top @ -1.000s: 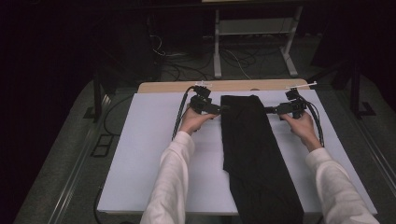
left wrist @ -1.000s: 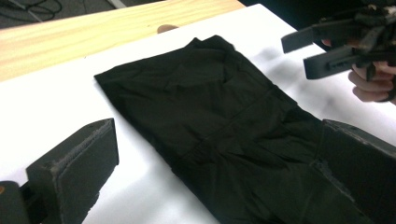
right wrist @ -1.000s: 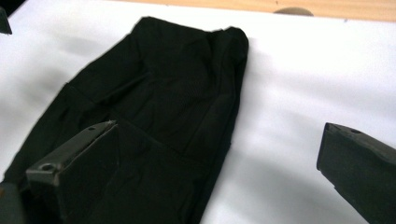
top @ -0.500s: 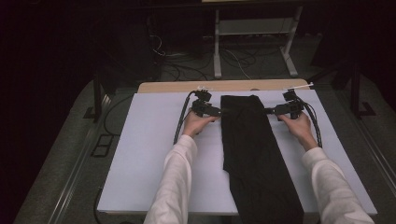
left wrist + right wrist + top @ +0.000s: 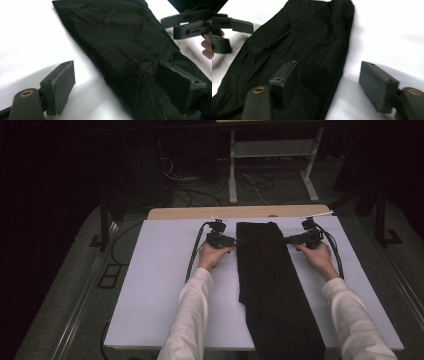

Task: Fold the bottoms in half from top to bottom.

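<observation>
A long black garment (image 5: pixel 270 280) lies lengthwise down the middle of the white table (image 5: pixel 160 285), its near end hanging over the front edge. My left gripper (image 5: pixel 235 241) sits at the garment's left edge near the far end, open, one jaw over the cloth (image 5: pixel 120 45) and one over bare table. My right gripper (image 5: pixel 289 240) stands open at the garment's right edge, straddling that edge of the cloth (image 5: pixel 294 45) the same way. Across the cloth, each gripper view shows the other gripper (image 5: pixel 185 25) (image 5: pixel 227 35).
The far edge of the table shows a wooden strip (image 5: pixel 240 212). Black cables (image 5: pixel 195 250) trail from both grippers across the white surface. A metal stand (image 5: pixel 270 165) and floor cables lie beyond the table in the dark.
Both grippers have moved slightly toward the far end of the table along the garment's edges. The garment lies as before.
</observation>
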The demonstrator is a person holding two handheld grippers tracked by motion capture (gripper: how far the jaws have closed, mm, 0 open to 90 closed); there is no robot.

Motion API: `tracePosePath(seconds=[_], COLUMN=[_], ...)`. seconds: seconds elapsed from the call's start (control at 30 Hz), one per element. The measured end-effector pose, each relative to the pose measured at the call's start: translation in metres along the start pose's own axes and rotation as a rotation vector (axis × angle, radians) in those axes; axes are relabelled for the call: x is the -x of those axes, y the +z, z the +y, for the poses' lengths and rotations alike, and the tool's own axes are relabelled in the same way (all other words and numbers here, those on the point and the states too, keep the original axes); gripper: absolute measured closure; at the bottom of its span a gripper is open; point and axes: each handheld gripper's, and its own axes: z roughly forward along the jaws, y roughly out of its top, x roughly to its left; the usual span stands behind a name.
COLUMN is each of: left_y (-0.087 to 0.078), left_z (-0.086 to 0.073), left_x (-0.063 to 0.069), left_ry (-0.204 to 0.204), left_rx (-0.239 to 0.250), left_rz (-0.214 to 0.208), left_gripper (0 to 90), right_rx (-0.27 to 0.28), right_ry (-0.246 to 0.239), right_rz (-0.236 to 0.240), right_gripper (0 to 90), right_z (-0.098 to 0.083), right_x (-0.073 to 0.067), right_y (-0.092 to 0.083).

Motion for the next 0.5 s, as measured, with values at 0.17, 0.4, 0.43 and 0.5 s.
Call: tracePosePath(seconds=[0.17, 0.4, 0.43, 0.5], left_y=[0.0043, 0.0085, 0.0095, 0.0100], left_z=[-0.0020, -0.0035, -0.0040, -0.0047], left_x=[0.0011, 0.0020, 0.0021, 0.0017], left_ry=[0.001, -0.011, -0.015, -0.022], left_rx=[-0.013, -0.013, -0.014, -0.006], left_rz=[-0.010, -0.042, -0.043, -0.048], left_gripper=[20.0, 26.8, 28.1, 31.1], right_rx=[-0.019, -0.020, -0.019, -0.014], right_ry=[0.007, 0.014, 0.020, 0.023], right_rz=[0.011, 0.024, 0.025, 0.013], right_gripper=[37.4, 47.6, 49.9, 54.2], right_z=[-0.0017, -0.0016, -0.0016, -0.0016], right_x=[0.0009, -0.0006, -0.0005, -0.0008], right_y=[0.0040, 0.0067, 0.0073, 0.0077])
